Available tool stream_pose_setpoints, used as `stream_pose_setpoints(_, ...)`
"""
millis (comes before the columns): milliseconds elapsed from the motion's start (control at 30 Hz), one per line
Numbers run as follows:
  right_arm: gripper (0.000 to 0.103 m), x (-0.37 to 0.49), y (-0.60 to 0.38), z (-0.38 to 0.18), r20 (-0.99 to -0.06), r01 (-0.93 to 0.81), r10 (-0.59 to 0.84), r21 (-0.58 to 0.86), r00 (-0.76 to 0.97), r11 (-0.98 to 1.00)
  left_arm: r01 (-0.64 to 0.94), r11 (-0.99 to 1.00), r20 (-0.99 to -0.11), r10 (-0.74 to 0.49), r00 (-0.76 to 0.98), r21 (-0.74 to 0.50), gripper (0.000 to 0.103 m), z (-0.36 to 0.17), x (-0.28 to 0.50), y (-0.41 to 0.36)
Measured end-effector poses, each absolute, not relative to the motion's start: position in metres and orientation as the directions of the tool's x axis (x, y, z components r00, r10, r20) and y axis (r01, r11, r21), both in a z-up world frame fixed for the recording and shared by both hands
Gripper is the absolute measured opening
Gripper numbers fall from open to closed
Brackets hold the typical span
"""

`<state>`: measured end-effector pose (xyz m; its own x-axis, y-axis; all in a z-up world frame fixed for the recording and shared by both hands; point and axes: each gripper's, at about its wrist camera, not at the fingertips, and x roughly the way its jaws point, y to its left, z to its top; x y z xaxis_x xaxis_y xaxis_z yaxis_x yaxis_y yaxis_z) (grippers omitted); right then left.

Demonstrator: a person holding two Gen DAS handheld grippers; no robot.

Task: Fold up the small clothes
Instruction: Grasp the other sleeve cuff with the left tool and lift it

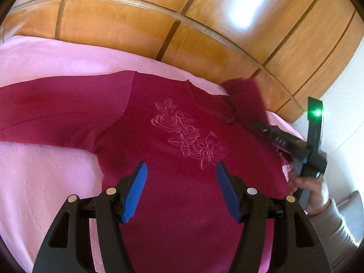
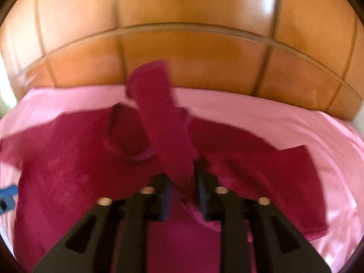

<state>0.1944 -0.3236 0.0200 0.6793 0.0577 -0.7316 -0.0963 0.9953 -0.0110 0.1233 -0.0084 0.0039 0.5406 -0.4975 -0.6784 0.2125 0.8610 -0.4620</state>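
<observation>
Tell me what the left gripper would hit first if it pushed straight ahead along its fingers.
Most likely the dark red long-sleeved top, around its embroidered rose pattern. The left gripper is open and points down onto it; how far above the cloth it hangs is unclear.

The top [image 1: 173, 204] is deep magenta with pale pink outlined roses [image 1: 188, 136] stitched across its chest, lying on a light pink bedsheet [image 1: 45, 182] before an orange-brown wooden headboard [image 1: 136, 22], while the black left gripper [image 1: 180, 182] has blue pads [image 1: 136, 188], and the right gripper's [image 2: 182, 195] look dark blue, though blurred.
</observation>
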Motion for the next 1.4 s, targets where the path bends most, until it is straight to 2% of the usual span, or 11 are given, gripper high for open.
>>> stream_pose_setpoints(67, 0.050, 0.186, -0.310, 0.017, -0.724, -0.127, 0.078, -0.014, 0.685, 0.992, 0.210, 0.850, -0.676, -0.514, 0.528, -0.483, 0.062, 0.003, 0.125, -0.008)
stream_pose_setpoints(167, 0.071, 0.164, -0.302, 0.018, -0.722, -0.155, 0.103, -0.005, 0.684, 0.988, 0.201, 0.827, -0.669, -0.547, 0.503, -0.525, 0.062, 0.000, 0.130, -0.008)
stream_pose_setpoints(333, 0.079, 0.128, -0.325, 0.019, -0.706, -0.152, 0.133, 0.037, 0.695, 0.988, 0.183, 0.766, -0.638, -0.622, 0.453, -0.617, 0.062, -0.004, 0.144, -0.017)
stream_pose_setpoints(533, 0.084, 0.091, -0.370, 0.003, -0.703, -0.043, 0.203, 0.238, 0.682, 0.970, 0.162, 0.703, -0.614, -0.692, 0.381, -0.692, 0.062, -0.010, 0.178, -0.055)
stream_pose_setpoints(800, 0.094, 0.069, -0.398, -0.014, -0.632, -0.012, 0.276, 0.388, 0.724, 0.922, 0.086, 0.738, -0.676, -0.653, 0.343, -0.669, 0.062, -0.031, 0.223, -0.105)
stream_pose_setpoints(833, 0.094, 0.067, -0.399, -0.016, -0.622, -0.011, 0.279, 0.398, 0.731, 0.917, 0.085, 0.752, -0.687, -0.636, 0.352, -0.653, 0.056, -0.031, 0.227, -0.111)
stream_pose_setpoints(867, 0.094, 0.066, -0.400, -0.017, -0.612, -0.011, 0.283, 0.409, 0.738, 0.912, 0.097, 0.755, -0.687, -0.636, 0.351, -0.649, 0.043, -0.030, 0.230, -0.115)
stream_pose_setpoints(900, 0.095, 0.066, -0.401, -0.016, -0.605, -0.012, 0.290, 0.421, 0.742, 0.907, 0.122, 0.757, -0.693, -0.640, 0.331, -0.642, 0.016, -0.029, 0.233, -0.122)
stream_pose_setpoints(933, 0.095, 0.064, -0.403, -0.015, -0.601, -0.012, 0.296, 0.430, 0.742, 0.903, 0.130, 0.767, -0.702, -0.631, 0.330, -0.628, 0.011, -0.026, 0.235, -0.126)
stream_pose_setpoints(1200, 0.098, 0.080, -0.443, -0.003, -0.449, 0.037, 0.357, 0.663, 0.819, 0.748, 0.229, 0.690, -0.553, -0.700, 0.451, -0.687, 0.011, 0.036, 0.226, -0.100)
stream_pose_setpoints(1400, 0.098, 0.110, -0.457, 0.002, -0.431, 0.096, 0.272, 0.661, 0.860, 0.745, 0.263, 0.692, -0.496, -0.686, 0.533, -0.673, 0.011, 0.069, 0.214, -0.059)
